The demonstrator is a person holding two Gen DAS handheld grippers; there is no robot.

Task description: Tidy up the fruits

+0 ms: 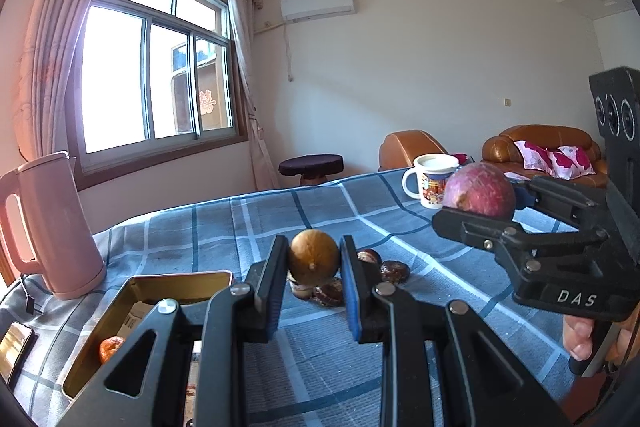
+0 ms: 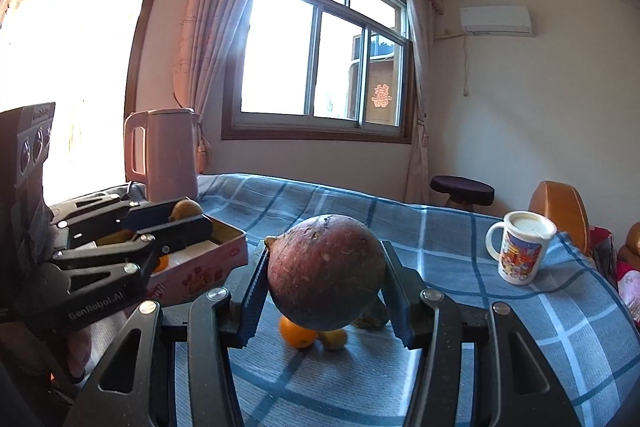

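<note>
My left gripper point(image 1: 314, 263) is shut on a small round brown fruit point(image 1: 314, 257), held above the blue checked cloth point(image 1: 256, 223); it also shows in the right wrist view point(image 2: 176, 217) over the pink tin box point(image 2: 216, 267). My right gripper point(image 2: 324, 275) is shut on a large purple-red round fruit point(image 2: 325, 271), held above the cloth; it also shows in the left wrist view point(image 1: 480, 203). Several dark brown fruits point(image 1: 394, 271) lie on the cloth behind the left gripper. An orange point(image 2: 296, 335) and a yellowish fruit point(image 2: 334, 338) lie under the purple fruit. The tin point(image 1: 160, 291) holds an orange fruit point(image 1: 110, 347).
A pink kettle point(image 1: 52, 223) stands at the table's left end. A white printed mug point(image 1: 434, 181) stands at the far right edge. A phone point(image 1: 16, 347) lies at the left front corner. Stool and brown sofas stand beyond the table.
</note>
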